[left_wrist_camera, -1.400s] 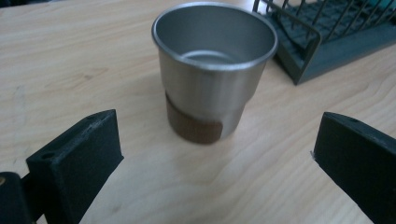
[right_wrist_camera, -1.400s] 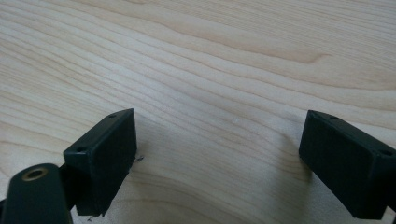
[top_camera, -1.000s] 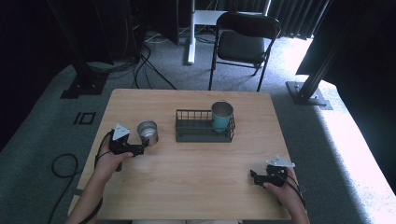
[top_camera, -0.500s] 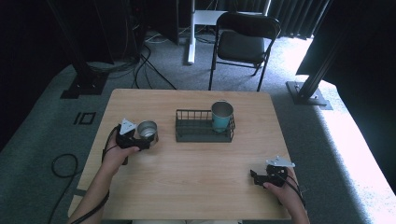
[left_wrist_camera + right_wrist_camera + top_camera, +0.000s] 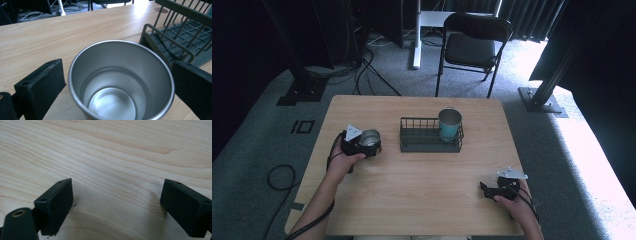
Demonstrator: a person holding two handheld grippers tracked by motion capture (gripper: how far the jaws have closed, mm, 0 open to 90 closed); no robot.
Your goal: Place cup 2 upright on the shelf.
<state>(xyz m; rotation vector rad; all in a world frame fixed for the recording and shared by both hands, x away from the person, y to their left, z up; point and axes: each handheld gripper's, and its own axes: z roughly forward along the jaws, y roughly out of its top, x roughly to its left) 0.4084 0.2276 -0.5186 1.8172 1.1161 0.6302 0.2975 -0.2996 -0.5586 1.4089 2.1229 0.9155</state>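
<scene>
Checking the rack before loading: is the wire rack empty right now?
No, a teal cup already stands in the right end of the wire rack.

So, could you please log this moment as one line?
left gripper: open around steel cup | right gripper: open, empty | teal cup: in rack

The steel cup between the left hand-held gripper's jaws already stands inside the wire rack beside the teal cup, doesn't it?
Not quite: the steel cup between the left hand-held gripper's jaws stands on the table, left of the wire rack, as the high view shows. Only the teal cup stands inside.
</scene>
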